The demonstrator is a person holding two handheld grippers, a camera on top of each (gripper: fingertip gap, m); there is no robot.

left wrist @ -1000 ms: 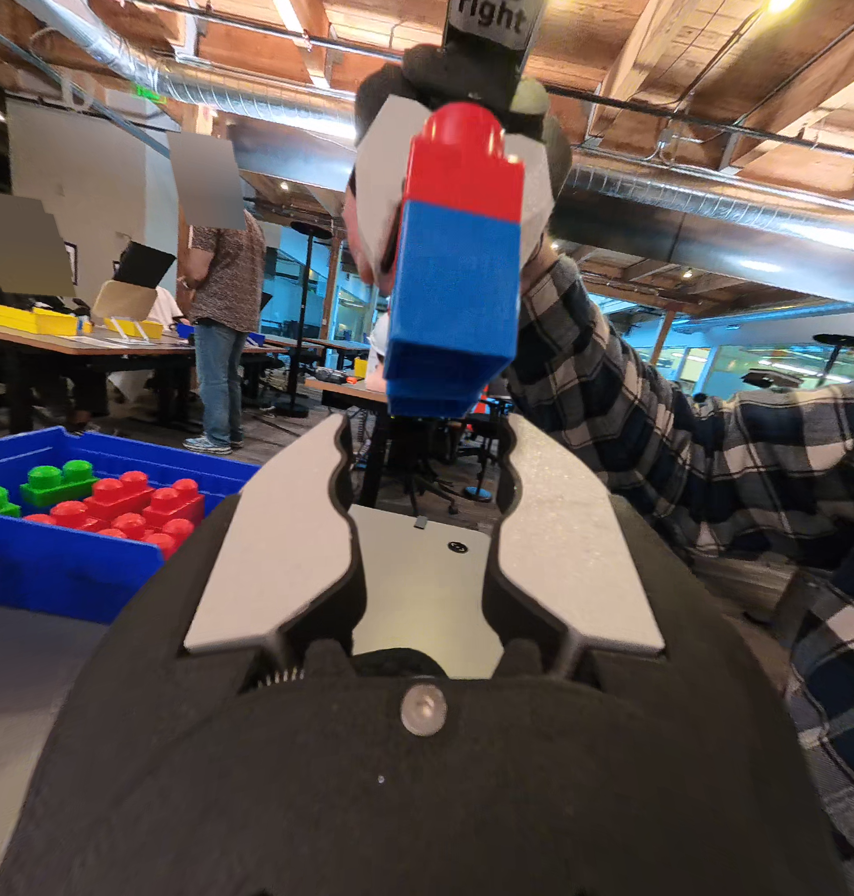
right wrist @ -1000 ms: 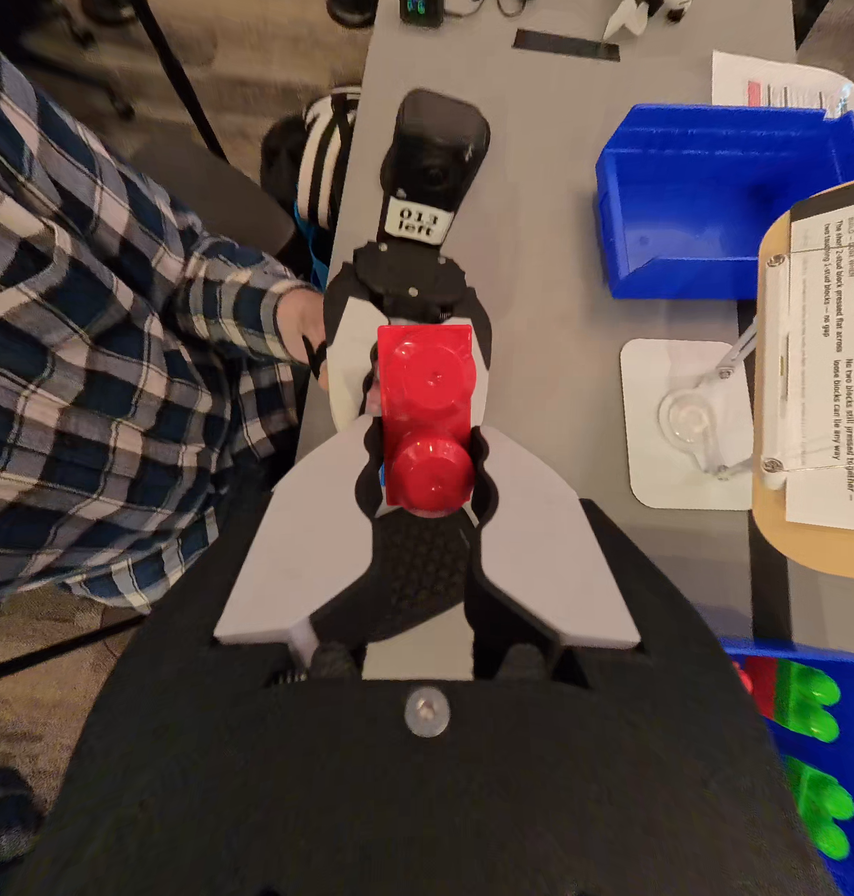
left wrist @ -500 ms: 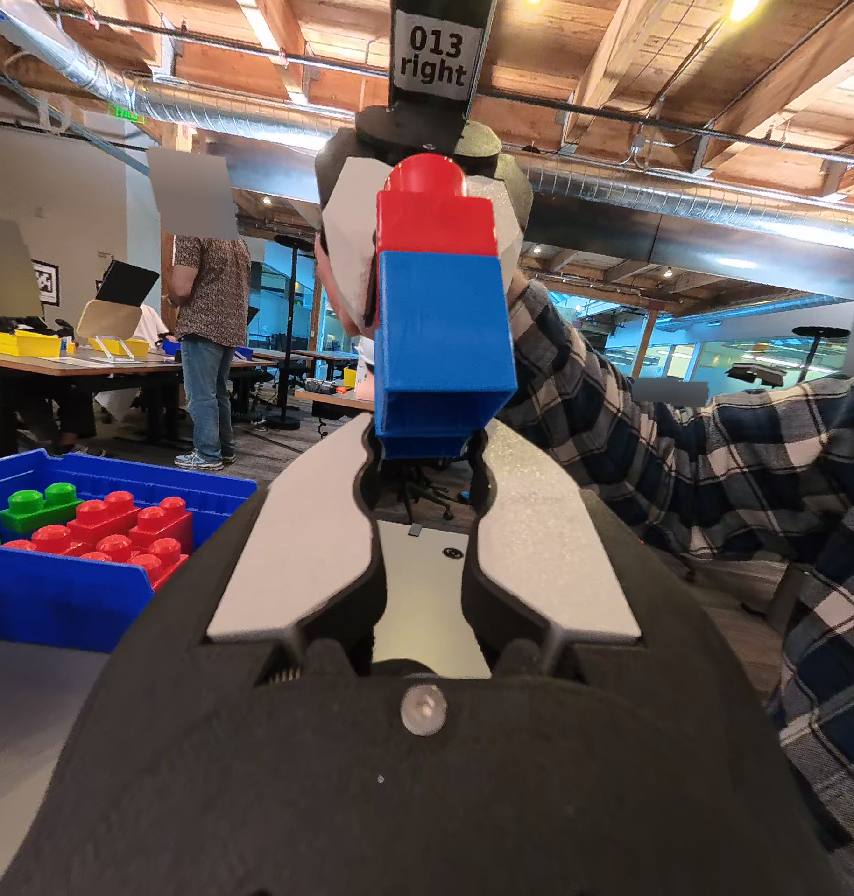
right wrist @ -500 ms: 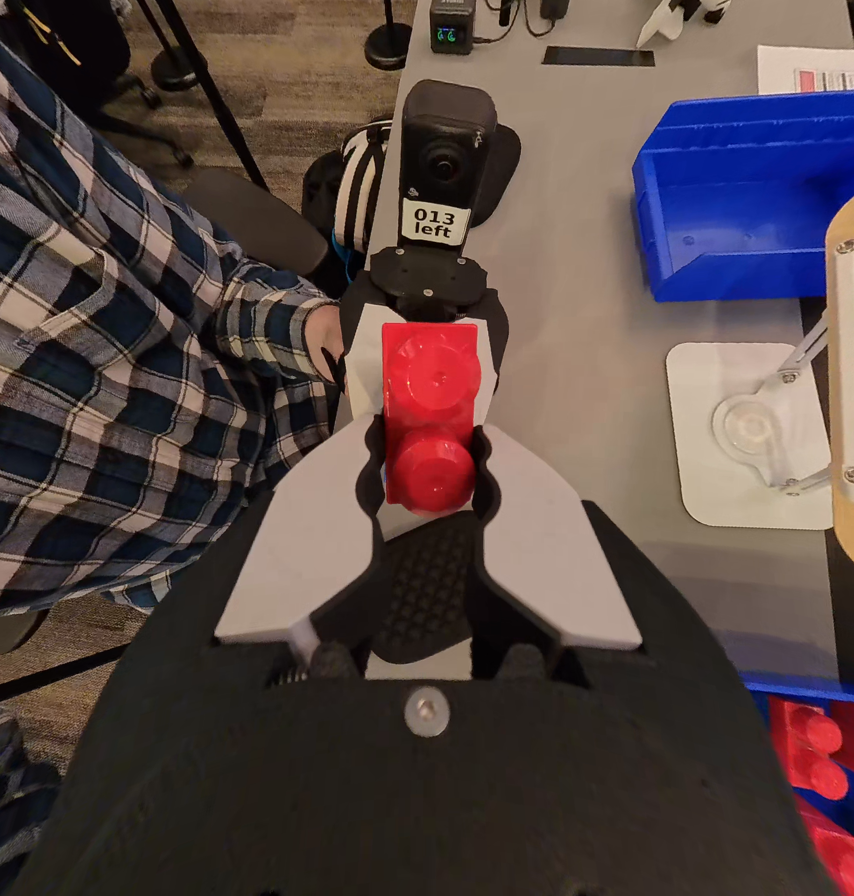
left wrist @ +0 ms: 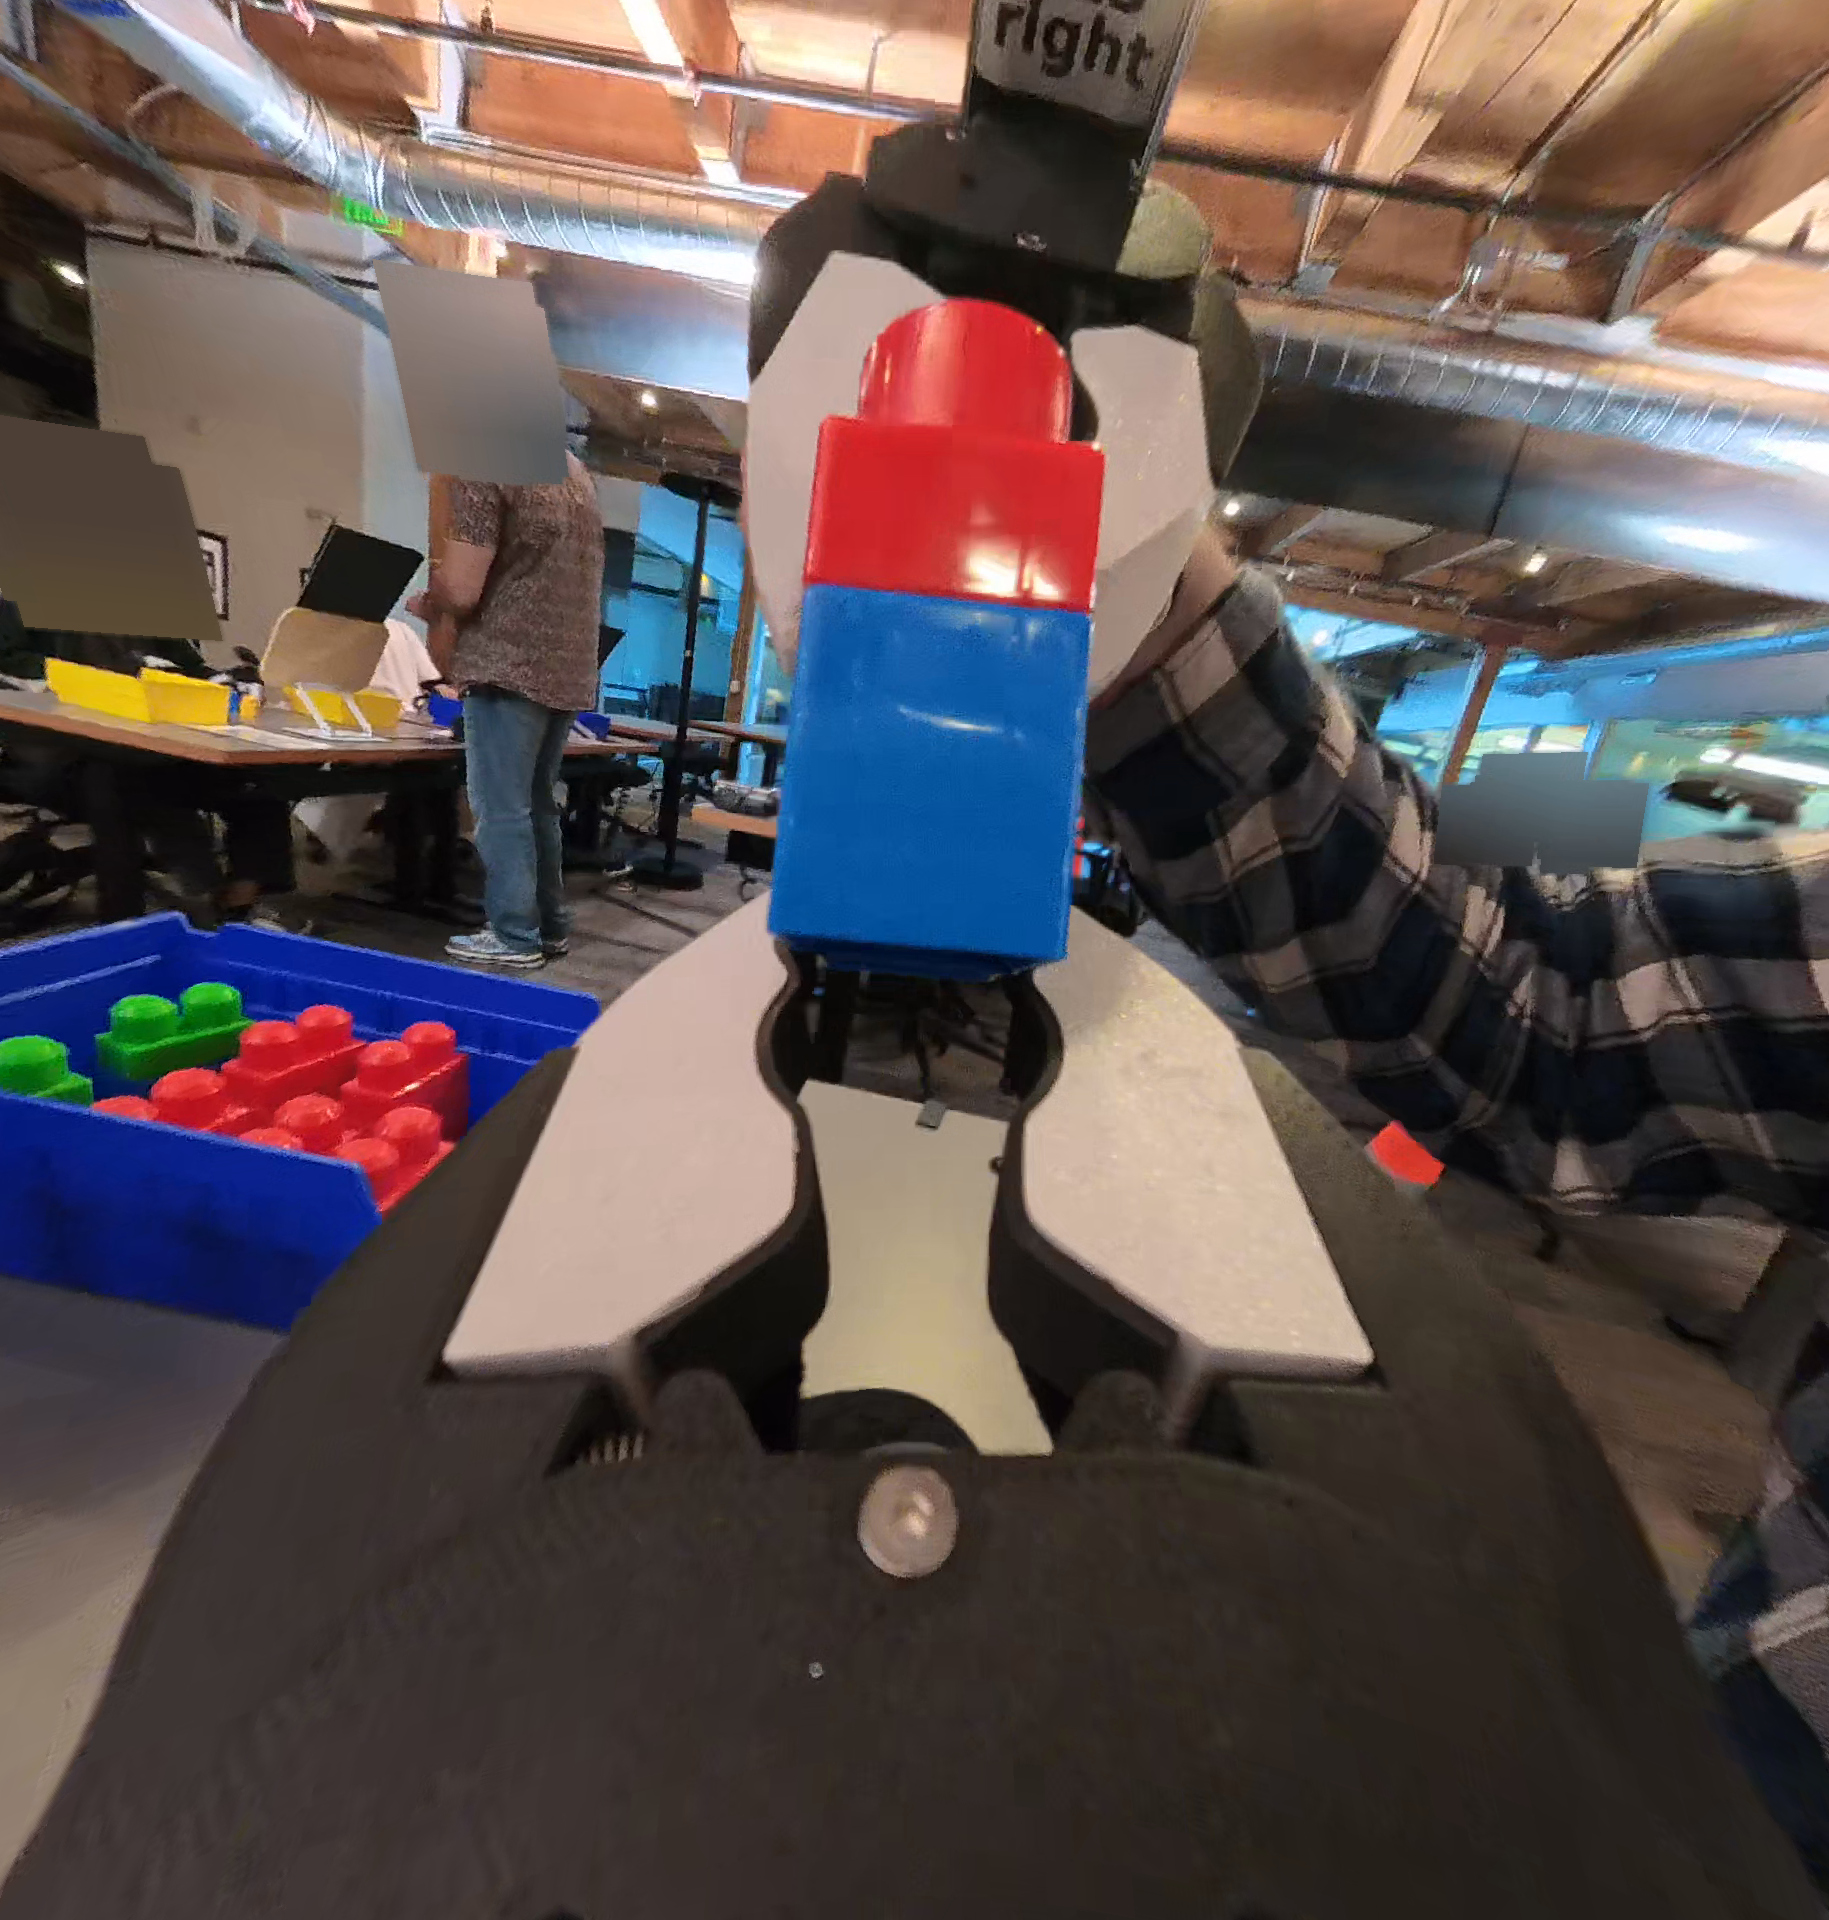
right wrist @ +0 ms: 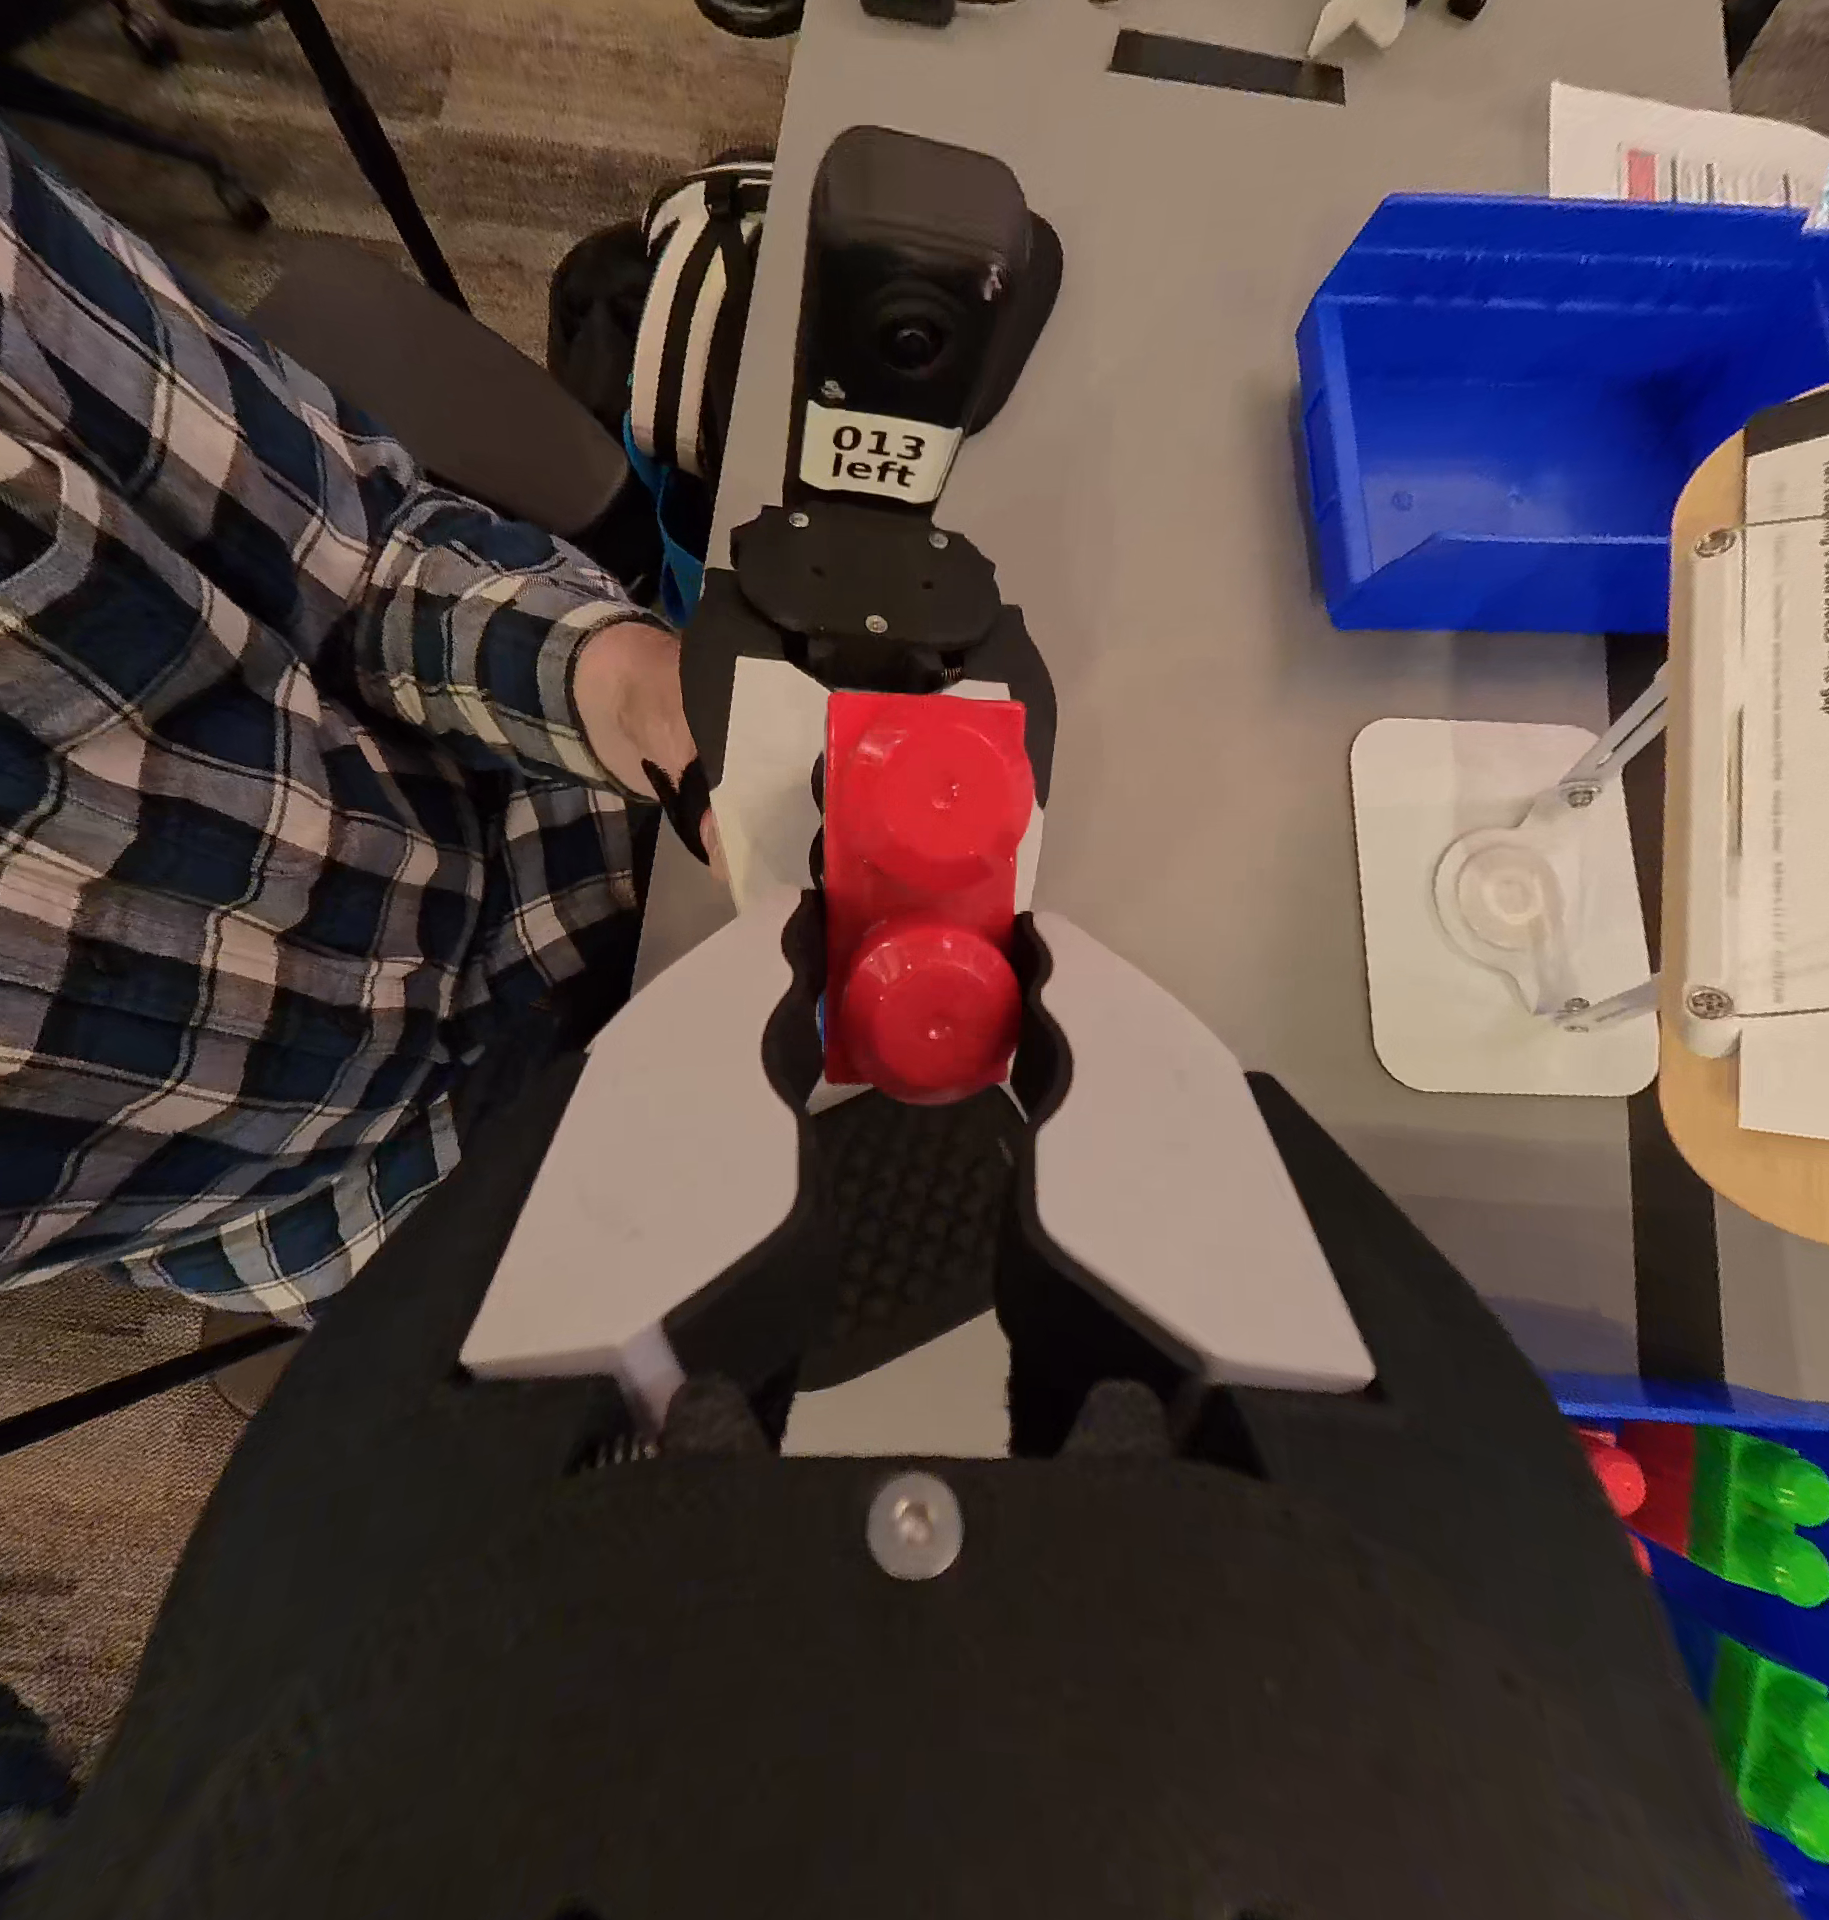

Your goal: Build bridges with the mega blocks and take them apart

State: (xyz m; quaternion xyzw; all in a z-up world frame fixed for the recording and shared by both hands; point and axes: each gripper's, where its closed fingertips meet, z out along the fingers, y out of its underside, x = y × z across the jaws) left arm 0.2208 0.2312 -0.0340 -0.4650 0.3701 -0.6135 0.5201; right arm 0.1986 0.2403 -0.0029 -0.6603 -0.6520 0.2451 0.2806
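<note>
In the left wrist view a blue block (left wrist: 931, 769) carries a red two-stud block (left wrist: 957, 509) on top. My left gripper (left wrist: 915, 966) is shut on the lower end of the blue block, pads against both its sides. My right gripper (left wrist: 967, 436) comes from above and is shut on the red block. In the right wrist view, looking down, the red block (right wrist: 925, 873) sits between the pads of my right gripper (right wrist: 915, 997). The left gripper (right wrist: 899, 821) is beyond and below it. The stack is held in the air above the grey table (right wrist: 1201, 623).
A blue bin (left wrist: 162, 1195) with red and green blocks stands at the left, and shows at the lower right of the right wrist view (right wrist: 1720, 1413). An empty blue bin (right wrist: 1512, 416), a clear holder on a white pad (right wrist: 1492, 904) and a card stand (right wrist: 1772, 779) sit to the right. A plaid sleeve (right wrist: 214, 831) is at the left. Left and right tips are no more than a few centimetres apart.
My left jaws were open below the blue block a second ago and have come together on its lower end. The right gripper has kept its hold on the red block; the stack shifted only slightly.
</note>
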